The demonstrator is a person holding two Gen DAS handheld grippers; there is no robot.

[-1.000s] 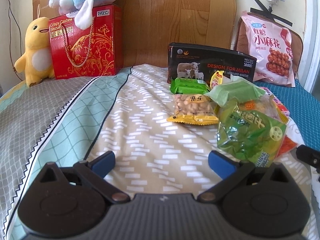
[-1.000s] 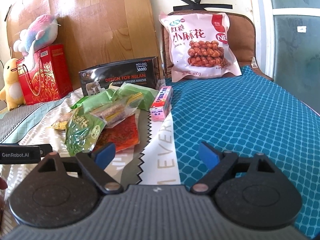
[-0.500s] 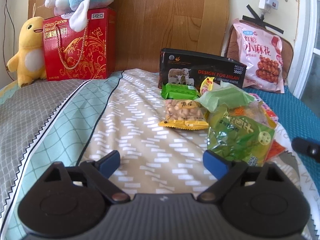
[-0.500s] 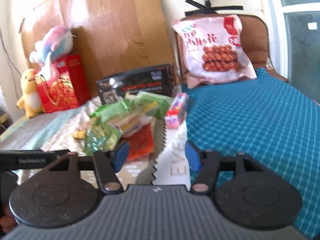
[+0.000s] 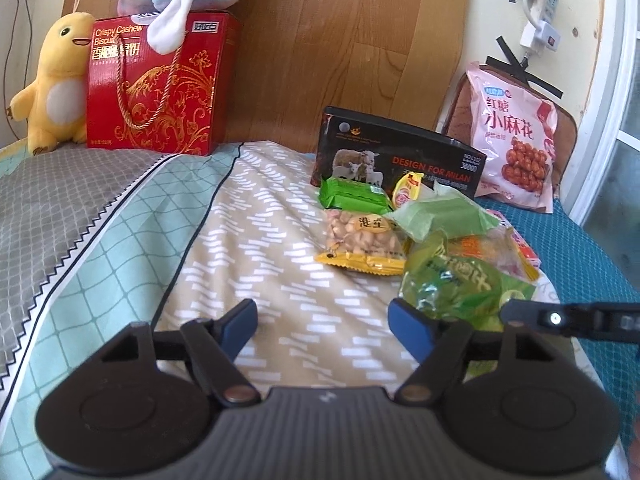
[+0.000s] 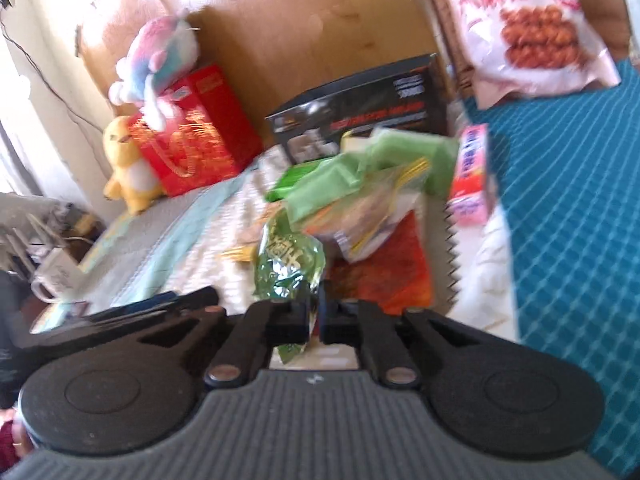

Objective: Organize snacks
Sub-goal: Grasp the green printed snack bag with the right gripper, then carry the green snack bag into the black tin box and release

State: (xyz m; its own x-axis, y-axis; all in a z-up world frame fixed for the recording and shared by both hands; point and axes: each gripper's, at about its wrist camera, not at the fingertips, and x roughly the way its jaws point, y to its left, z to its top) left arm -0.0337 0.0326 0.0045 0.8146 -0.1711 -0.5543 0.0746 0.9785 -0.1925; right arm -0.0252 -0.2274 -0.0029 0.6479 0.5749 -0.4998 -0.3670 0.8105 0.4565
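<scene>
A pile of snack packets lies on the bedspread: a glossy green snack bag, a peanut packet, a green wafer pack and pale green wrappers. My right gripper is shut on the near edge of the green snack bag; a corner of the bag pokes out below the jaws. In the left wrist view, a black finger of the right gripper reaches that bag from the right. My left gripper hovers over bare bedspread, left of the pile. Its jaws are closing with nothing between them.
A black box stands behind the pile, with a big pink bag against the chair back. Far left are a red gift box and a yellow plush. A pink carton and an orange-red packet lie beside the teal cover.
The right gripper's jaws went from wide open to shut on the green bag, and its view swung left toward the pile. The left jaws narrowed. The right gripper's finger came further into the left view.
</scene>
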